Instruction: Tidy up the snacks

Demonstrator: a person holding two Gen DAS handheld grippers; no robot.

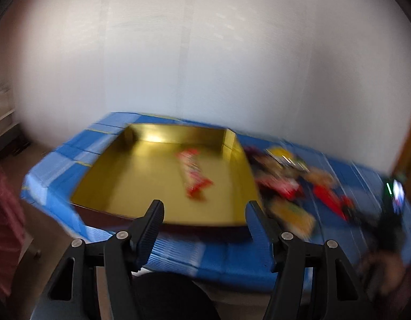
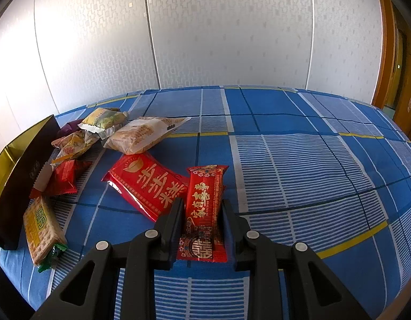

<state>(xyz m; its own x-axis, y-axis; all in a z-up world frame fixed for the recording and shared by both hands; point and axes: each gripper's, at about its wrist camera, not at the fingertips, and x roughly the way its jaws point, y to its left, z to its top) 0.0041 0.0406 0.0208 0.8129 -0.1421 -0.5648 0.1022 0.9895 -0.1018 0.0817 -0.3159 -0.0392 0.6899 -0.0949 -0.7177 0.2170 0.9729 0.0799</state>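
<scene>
In the blurred left wrist view, a gold tray (image 1: 141,181) sits on the blue checked cloth with one red snack packet (image 1: 193,172) inside. My left gripper (image 1: 204,213) is open and empty, just before the tray's near rim. A pile of snacks (image 1: 288,184) lies right of the tray. In the right wrist view, my right gripper (image 2: 202,213) is shut on a narrow red snack bar (image 2: 204,208). A wider red packet (image 2: 149,184) lies just left of it.
Several snack packets (image 2: 136,134) lie at the left beside the dark outer wall of the tray (image 2: 21,184); a cracker pack (image 2: 42,229) sits near the table's front edge. The other gripper's handle (image 1: 392,213) shows at right. A white wall stands behind.
</scene>
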